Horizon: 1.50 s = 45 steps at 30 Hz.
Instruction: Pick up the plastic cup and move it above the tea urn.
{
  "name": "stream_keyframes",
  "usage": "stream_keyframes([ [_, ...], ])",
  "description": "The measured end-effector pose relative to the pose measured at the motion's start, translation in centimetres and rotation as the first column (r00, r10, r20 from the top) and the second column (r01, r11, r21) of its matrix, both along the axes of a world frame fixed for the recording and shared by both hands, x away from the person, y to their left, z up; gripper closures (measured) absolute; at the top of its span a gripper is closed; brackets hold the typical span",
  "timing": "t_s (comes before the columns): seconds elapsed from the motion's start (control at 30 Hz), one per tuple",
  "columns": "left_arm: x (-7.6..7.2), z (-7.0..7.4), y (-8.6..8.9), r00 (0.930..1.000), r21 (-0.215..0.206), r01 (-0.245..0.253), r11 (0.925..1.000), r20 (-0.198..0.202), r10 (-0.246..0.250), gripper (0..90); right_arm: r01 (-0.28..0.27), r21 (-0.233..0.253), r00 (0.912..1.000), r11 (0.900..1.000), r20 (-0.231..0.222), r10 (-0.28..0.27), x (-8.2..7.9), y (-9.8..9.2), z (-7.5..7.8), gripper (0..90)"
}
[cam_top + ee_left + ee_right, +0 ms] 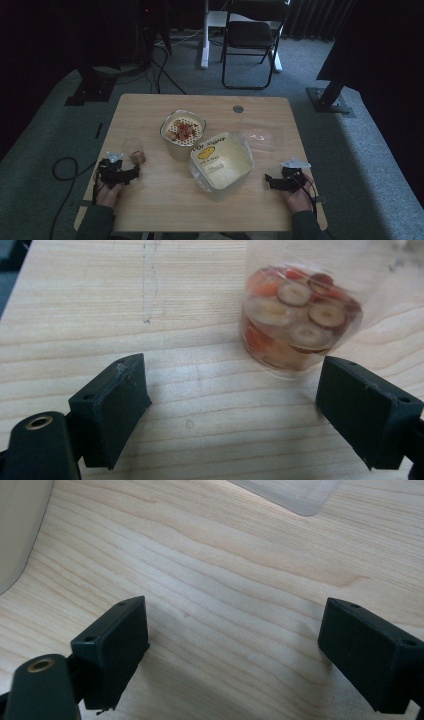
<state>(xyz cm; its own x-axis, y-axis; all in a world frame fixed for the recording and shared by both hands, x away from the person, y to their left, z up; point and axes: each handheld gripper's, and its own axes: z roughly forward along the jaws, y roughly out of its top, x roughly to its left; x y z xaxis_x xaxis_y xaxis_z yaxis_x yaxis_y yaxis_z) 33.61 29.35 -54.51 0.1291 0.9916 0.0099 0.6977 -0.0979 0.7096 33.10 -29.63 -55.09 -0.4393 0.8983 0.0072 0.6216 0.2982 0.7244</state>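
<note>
Light wooden table [150,200] on grey-green carpet [380,165]. Black folding chair [252,40] beyond the far edge, white stand leg [205,42] beside it. Dark curtains [310,17] behind. Cables [165,70] trail across floor. Dim light.

Printed label on a tilted container near the table's middle.
A yellow shape and dark lettering are seen on the inner face of the large pale container [221,162], just right of the strainer bowl [183,131] of sliced fruit. The top line seems to begin "OT", but the rest is too small and blurred to be read. No other writing can be made out.
</note>
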Motion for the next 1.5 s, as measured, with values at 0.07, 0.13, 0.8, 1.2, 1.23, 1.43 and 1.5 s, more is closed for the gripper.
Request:
stream_keyframes([
  [0.07,0.0,0.0,-0.1,0.9999,0.001,0.010,0.9999,-0.002,-0.010,13.6,0.000,0.000,1.0000,1.000,0.000,0.000,0.0,0.0,0.0,12.2],
  [0.13,0.0,0.0,-0.2,0.9999,0.000,0.014,0.9999,0.000,-0.014,13.6,0.001,0.001,1.0000,1.000,0.000,-0.001,0.0,0.0,0.0,12.3],
  [0.8,0.0,0.0,-0.2,1.0000,-0.002,0.007,1.0000,-0.001,-0.007,13.2,0.046,-0.033,0.9989,0.998,-0.010,-0.047,0.0,0.3,0.6,23.8],
  [1.2,0.1,0.0,-0.3,1.0000,-0.001,0.001,1.0000,-0.003,-0.001,13.3,0.141,-0.033,0.9854,0.989,0.101,-0.137,1.4,0.0,3.7,37.7],
  [1.23,0.1,0.0,-0.3,1.0000,-0.001,0.001,1.0000,-0.003,-0.001,13.3,0.147,-0.033,0.9838,0.989,0.110,-0.142,1.7,0.0,4.0,39.1],
  [1.43,0.1,0.0,-0.3,1.0000,0.000,0.001,1.0000,-0.003,-0.001,13.3,0.186,0.037,0.9738,0.982,0.126,-0.189,3.9,-0.3,6.1,48.1],
  [1.5,0.1,0.0,-0.3,1.0000,0.000,0.001,1.0000,-0.002,-0.001,13.3,0.206,0.047,0.9707,0.977,0.117,-0.210,5.0,-0.4,6.5,51.6],
])
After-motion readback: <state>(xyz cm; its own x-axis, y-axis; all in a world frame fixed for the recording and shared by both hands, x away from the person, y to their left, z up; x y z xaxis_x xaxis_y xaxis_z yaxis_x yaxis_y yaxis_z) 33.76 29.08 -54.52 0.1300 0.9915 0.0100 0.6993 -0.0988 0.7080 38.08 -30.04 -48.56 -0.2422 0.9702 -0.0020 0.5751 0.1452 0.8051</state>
